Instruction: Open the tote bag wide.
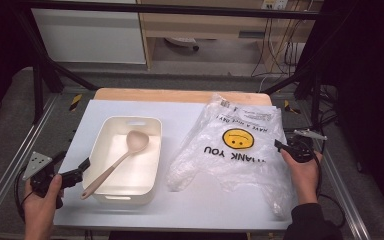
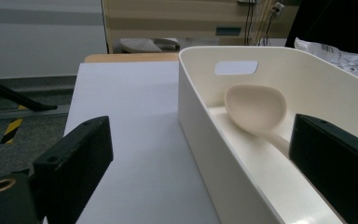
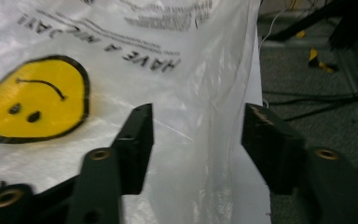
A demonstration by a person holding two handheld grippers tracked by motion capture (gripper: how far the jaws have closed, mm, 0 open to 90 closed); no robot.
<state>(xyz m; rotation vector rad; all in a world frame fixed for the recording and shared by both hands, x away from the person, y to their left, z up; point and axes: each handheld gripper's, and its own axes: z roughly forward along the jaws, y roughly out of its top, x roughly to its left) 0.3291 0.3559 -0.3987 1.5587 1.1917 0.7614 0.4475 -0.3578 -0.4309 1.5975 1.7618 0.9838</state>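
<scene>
A: White sheet over the wooden counter (image 1: 190, 207); what do we list on it?

B: Plastic bag (image 1: 232, 150), flat at the right, print upside down to us. Cream bin (image 1: 152, 145) at the left, ladle (image 1: 115, 165) leaning inside, handle over the near rim.

A: Grippers?

B: Right gripper (image 3: 196, 140): jaws spread, straddling the bag's edge without pinching, likely placed to grasp it. Left gripper (image 2: 200, 158): jaws wide apart, astride the bin's near wall, holding nothing.

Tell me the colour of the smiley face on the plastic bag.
Yellow with black outline, on the plastic bag; clearest in the right gripper view.
</scene>
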